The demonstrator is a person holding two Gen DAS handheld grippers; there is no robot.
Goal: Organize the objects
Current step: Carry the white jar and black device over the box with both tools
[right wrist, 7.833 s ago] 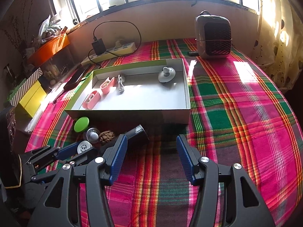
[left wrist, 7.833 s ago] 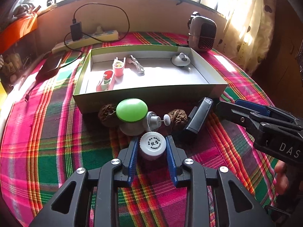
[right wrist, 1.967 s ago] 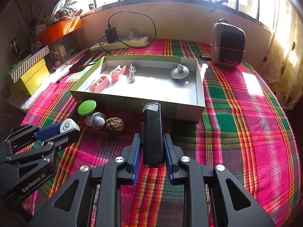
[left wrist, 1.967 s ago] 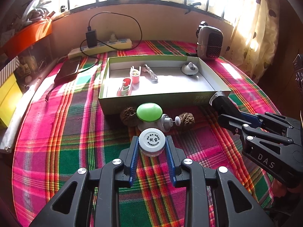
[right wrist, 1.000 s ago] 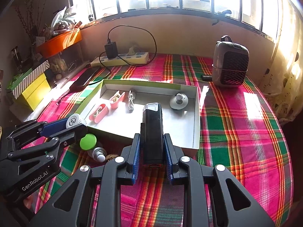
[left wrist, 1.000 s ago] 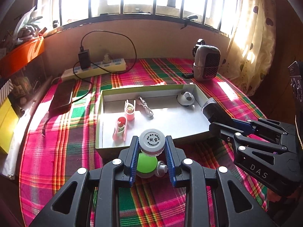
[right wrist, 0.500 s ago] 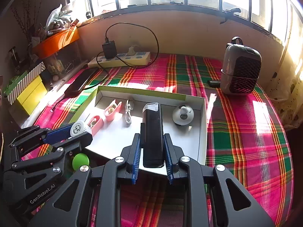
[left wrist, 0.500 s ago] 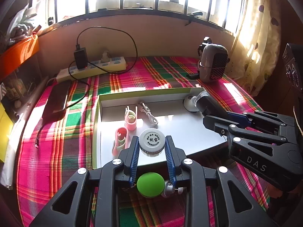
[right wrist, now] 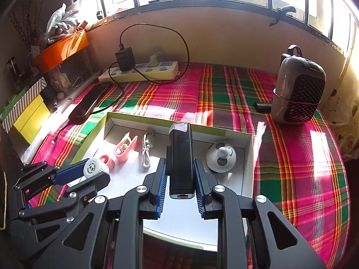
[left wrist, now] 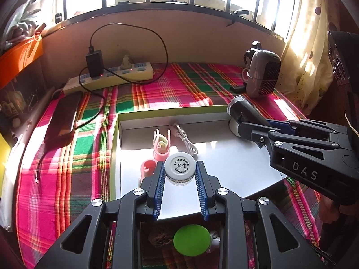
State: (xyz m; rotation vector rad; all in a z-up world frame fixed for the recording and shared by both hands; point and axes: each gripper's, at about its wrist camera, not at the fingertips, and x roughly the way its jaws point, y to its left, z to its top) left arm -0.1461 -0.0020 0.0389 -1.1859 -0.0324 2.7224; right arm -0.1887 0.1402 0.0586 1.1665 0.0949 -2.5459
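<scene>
1. Left tool (left wrist: 180, 180) is closed on a small round white-capped jar (left wrist: 180, 170), blue pads pressing its two sides; it hangs over the near-left part of the shallow white cardboard box with green rim (left wrist: 157, 111).
2. Right tool (right wrist: 180, 189) is clamped on a long black rectangular device with a clear end cap (right wrist: 181, 157), held lengthwise along the fingers, above the middle of the box floor.
3. Inside the box lie two pink plastic clips (right wrist: 125, 146), a short coiled white cable (right wrist: 147, 150) and a white round suction-style knob (right wrist: 221, 155). One clip sits just beyond the jar; the knob lies just right of the black device's tip.
4. Outside the near wall, under the left tool, sit a lime-green round cap (left wrist: 191, 239), a wrinkled brown walnut (left wrist: 160, 238) touching it on the left, and a small white knobbed piece on its right.
5. Farther off on the counter's pink-and-green plaid cloth (right wrist: 303, 179) stand a grey portable heater with dark grille (right wrist: 298, 89), a cream power strip (right wrist: 139, 71) with a black charger plugged in, and a dark phone-like slab (left wrist: 64, 116).
6. Both tools point toward the window, side by side, the right one reaching farther over the box.
7. Writing: "DAS" on the right tool's body, "GenRobot" partly legible on the left tool's; the jar cap carries printed Chinese characters too small to read.
</scene>
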